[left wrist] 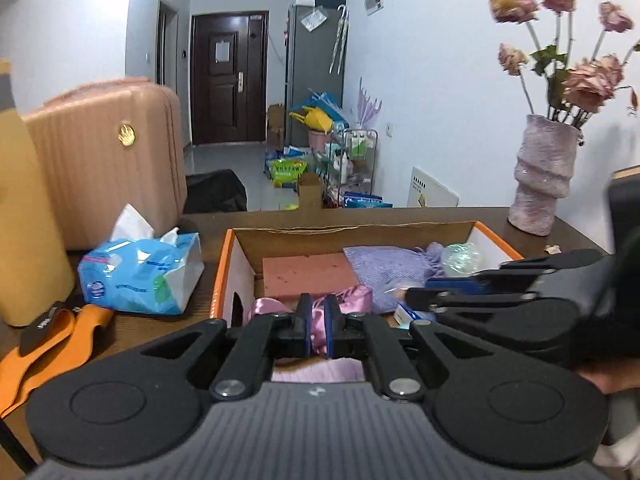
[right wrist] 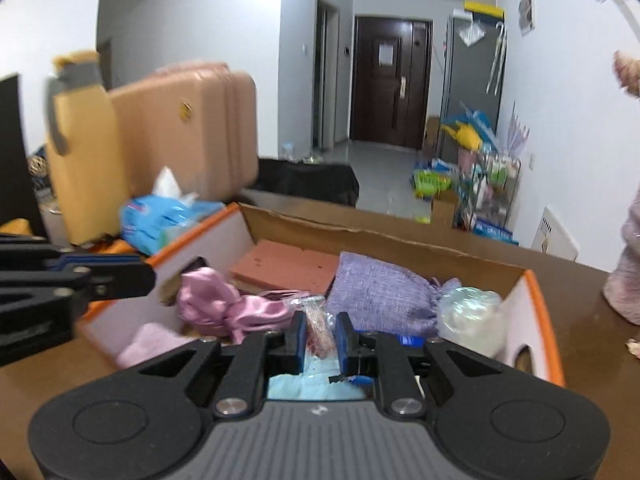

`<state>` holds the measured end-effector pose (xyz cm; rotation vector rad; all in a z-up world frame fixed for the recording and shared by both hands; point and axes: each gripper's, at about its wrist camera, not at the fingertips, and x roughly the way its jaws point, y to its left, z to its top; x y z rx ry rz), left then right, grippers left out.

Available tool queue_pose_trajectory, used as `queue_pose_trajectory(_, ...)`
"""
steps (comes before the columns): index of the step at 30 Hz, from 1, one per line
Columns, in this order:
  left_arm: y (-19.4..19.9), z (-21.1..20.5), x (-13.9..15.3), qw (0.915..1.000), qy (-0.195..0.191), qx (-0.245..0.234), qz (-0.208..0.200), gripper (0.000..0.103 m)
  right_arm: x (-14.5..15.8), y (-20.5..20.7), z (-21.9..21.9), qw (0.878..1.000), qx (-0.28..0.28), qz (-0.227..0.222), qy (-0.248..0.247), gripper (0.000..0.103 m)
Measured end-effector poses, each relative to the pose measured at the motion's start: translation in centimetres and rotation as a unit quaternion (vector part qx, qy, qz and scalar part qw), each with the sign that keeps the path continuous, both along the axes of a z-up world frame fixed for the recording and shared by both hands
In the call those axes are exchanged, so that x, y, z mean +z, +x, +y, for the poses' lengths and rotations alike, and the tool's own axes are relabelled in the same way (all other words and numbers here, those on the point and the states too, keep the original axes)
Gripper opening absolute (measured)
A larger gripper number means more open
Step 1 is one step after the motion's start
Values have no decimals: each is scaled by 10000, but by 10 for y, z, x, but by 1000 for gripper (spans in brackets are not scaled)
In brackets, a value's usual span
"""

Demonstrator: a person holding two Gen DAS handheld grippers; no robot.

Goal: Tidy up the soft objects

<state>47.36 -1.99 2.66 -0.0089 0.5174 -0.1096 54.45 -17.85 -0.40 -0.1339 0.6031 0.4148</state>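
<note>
Pretty clearly someone's lived-in apartment: dark brown front door (left wrist: 228, 80) down the hallway, ribbed pink suitcase (left wrist: 104, 164), dried pink roses in a lumpy lilac vase (left wrist: 544, 176), floor clutter.

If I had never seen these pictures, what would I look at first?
Probably the orange-edged cardboard box in the middle of the brown table, full of soft things. The left gripper pinches a shiny pink satin cloth at the box's left end. Dried pink roses in a lilac vase stand far right.
</note>
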Motion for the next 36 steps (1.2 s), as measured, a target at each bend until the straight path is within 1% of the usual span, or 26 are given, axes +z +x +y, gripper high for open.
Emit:
queue_pose_trajectory(4,21,4,-8,9999,-111,-22,90,7,-11,28,4,9992,-121,345,153,19)
queue_pose_trajectory(5,25,4,-11,9998,-121,-41,121,7,-13,30,4,9990,-129,386,210,25)
queue_pose_trajectory(6,26,3,-12,9998,-135,-26,124,8,-13,32,4,9985,-114,445,287,39)
queue_pose_trajectory(7,27,4,-14,9998,-166,22,101,10,-13,32,2,9981,-103,480,374,43)
queue_pose_trajectory(9,27,4,-14,9998,-107,-12,144,12,-8,28,-2,9978,-159,438,475,43)
queue_pose_trajectory(11,22,3,-10,9999,-54,-51,120,25,1,23,-7,9980,-230,359,473,44)
queue_pose_trajectory(12,19,2,-6,9999,-44,-4,98,47,8,19,-11,9981,-266,283,476,44)
queue_pose_trajectory(13,14,2,0,10000,-34,45,16,58,16,14,-15,9983,-297,194,463,46)
queue_pose_trajectory(15,-1,2,15,9997,7,84,-213,59,35,-1,-25,9982,-390,-26,446,51)
queue_pose_trajectory(16,-7,1,21,9996,32,76,-277,63,45,-10,-31,9981,-432,-131,422,53)
queue_pose_trajectory(17,-16,0,30,9993,54,81,-366,68,53,-18,-37,9980,-465,-214,384,54)
queue_pose_trajectory(18,-24,0,36,9990,73,104,-439,79,62,-29,-43,9976,-514,-311,334,56)
queue_pose_trajectory(19,-34,0,42,9984,103,136,-546,84,70,-39,-49,9972,-563,-394,285,58)
queue_pose_trajectory(20,-46,0,49,9976,152,170,-654,87,77,-52,-56,9966,-622,-492,238,65)
queue_pose_trajectory(21,-56,0,54,9968,190,200,-744,93,84,-65,-62,9957,-682,-593,204,68)
queue_pose_trajectory(22,-67,-1,59,9958,211,244,-854,99,90,-78,-68,9945,-744,-711,182,75)
queue_pose_trajectory(24,-93,-1,67,9927,242,370,-1120,103,99,-108,-80,9913,-858,-984,165,86)
queue_pose_trajectory(25,-102,-2,69,9917,256,398,-1194,103,101,-124,-86,9889,-921,-1144,212,89)
queue_pose_trajectory(27,-125,-2,68,9900,248,352,-1345,103,102,-157,-98,9820,-1033,-1529,404,101)
queue_pose_trajectory(28,-138,-3,67,9891,280,347,-1402,103,99,-173,-102,9784,-1066,-1707,468,103)
queue_pose_trajectory(29,-147,-5,65,9882,333,366,-1452,103,96,-187,-105,9759,-1095,-1821,490,103)
queue_pose_trajectory(31,-162,-9,62,9861,406,396,-1562,103,92,-208,-109,9739,-1130,-1909,471,103)
queue_pose_trajectory(34,-182,-13,60,9839,475,485,-1652,103,90,-229,-110,9727,-1151,-1942,541,103)
queue_pose_trajectory(36,-192,-15,59,9836,451,488,-1679,103,89,-242,-111,9716,-1174,-1975,573,103)
